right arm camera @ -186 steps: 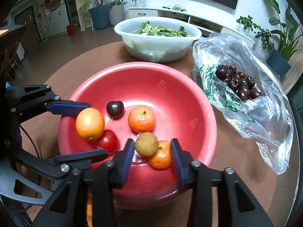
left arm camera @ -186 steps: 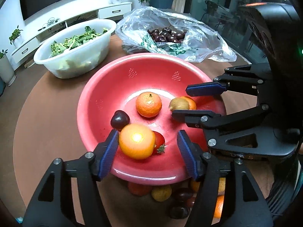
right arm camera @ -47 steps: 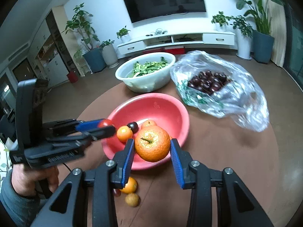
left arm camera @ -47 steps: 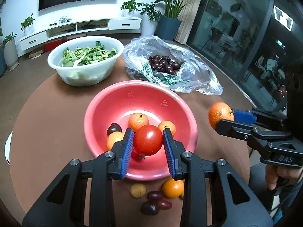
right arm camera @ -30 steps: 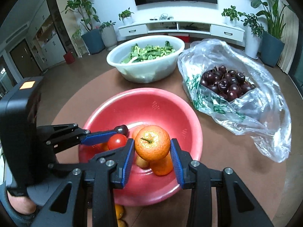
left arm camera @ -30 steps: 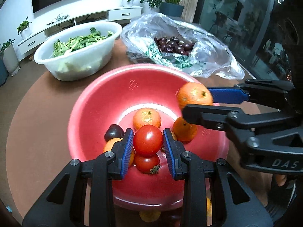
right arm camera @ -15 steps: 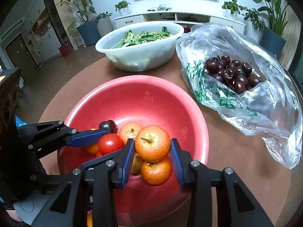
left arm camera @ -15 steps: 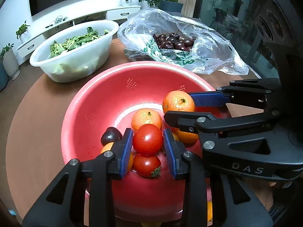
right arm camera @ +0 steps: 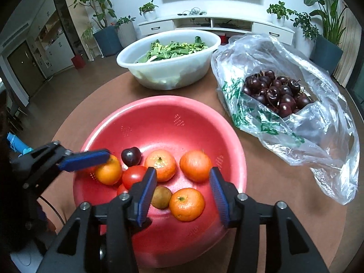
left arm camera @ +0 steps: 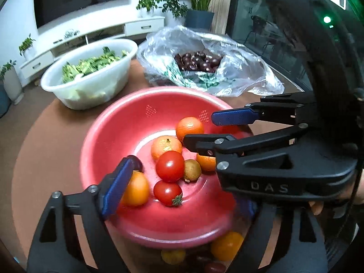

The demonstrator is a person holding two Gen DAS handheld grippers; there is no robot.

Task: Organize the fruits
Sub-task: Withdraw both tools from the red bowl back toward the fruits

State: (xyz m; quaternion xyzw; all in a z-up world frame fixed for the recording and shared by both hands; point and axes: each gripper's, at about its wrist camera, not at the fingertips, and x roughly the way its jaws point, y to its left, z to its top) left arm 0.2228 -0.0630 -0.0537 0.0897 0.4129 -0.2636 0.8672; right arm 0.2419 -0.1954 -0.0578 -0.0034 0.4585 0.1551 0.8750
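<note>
- Leafy greens are sitting in the white basin at the far left of the round brown table, well behind everything else.
- Nearer, the left gripper is hanging over the near side of the red colander bowl; its jaws have just been opening and are now standing wide, with nothing gripped between them.
- Its left pad is overlapping a yellow-orange fruit, with a dark cherry just behind it.
- The round tomato is lying loose in the bowl, touching a second tomato with a green stem in front of it and a small brown fruit on its right.
- Behind these, a mandarin is resting near the bowl's middle.
- The right gripper is reaching in from the right; its jaws have just been opening too, and neither pad is pressing on anything.
- An orange is sitting free beyond its open fingertips, and another orange is lying between the fingers, apart from both.
- More small fruit is lying on the table just under the bowl's near rim.
- Off to the right, a clear plastic bag is holding a heap of dark cherries.
</note>
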